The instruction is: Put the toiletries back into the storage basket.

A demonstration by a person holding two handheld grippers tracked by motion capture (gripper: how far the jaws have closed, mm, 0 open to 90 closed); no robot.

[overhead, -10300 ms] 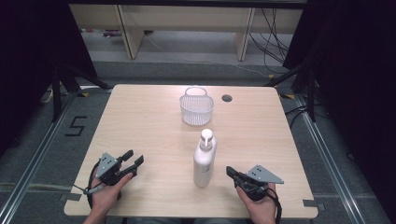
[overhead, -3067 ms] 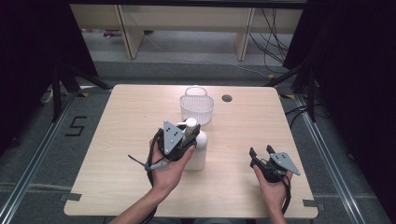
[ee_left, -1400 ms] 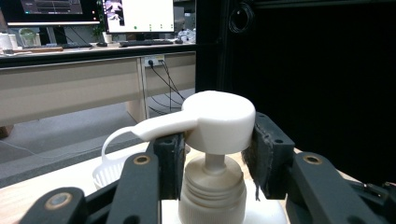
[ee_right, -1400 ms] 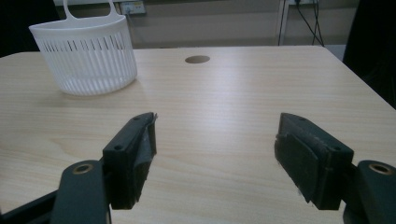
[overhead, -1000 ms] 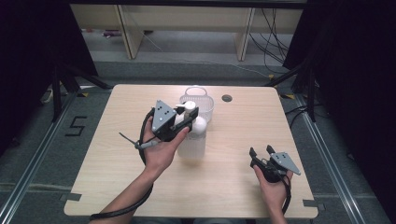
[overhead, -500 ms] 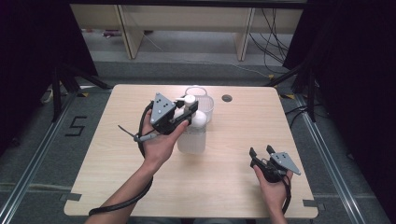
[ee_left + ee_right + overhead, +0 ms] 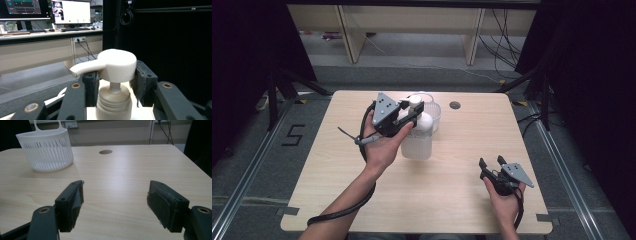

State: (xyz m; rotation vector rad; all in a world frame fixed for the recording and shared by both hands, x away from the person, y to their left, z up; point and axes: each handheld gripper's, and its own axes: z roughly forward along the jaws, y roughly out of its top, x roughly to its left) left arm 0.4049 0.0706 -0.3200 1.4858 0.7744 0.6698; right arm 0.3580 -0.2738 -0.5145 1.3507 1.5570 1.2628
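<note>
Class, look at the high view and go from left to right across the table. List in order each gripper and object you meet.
Left gripper, shut on the neck of the pump bottle → white slatted basket just behind the bottle → round hole in the table → right gripper, jaws open, near the front edge.

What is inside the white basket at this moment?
In the right gripper view the basket looks empty through its slats, standing on the table. In the high view the pump bottle, held by the left claw, hides most of the inside.
</note>
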